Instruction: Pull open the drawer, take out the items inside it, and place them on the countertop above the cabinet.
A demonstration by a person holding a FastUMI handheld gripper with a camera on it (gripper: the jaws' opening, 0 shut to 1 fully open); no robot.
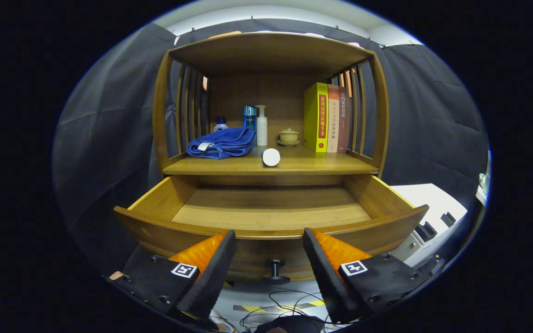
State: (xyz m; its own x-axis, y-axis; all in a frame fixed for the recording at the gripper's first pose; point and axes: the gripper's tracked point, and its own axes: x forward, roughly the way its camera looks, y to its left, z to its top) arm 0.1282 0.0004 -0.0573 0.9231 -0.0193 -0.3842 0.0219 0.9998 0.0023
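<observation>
The wooden drawer [266, 231] stands pulled open, and its bare floor shows nothing lying on it. Its dark knob [275, 270] sits on the front panel, between my two fingers and a little below their tips. My gripper [269, 238] is open, its fingertips at the drawer's front rim with nothing held. On the countertop [322, 164] above lie a folded blue towel [222, 143] and a white cylinder [271, 157] on its side near the front edge.
Further back on the countertop stand a blue bottle [249, 118], a white pump bottle [261, 126], a small bottle [220, 124], a lidded cup on a saucer [288, 136] and upright books [326, 118]. A white unit [433, 217] sits right of the cabinet. Cables [285, 305] lie on the floor.
</observation>
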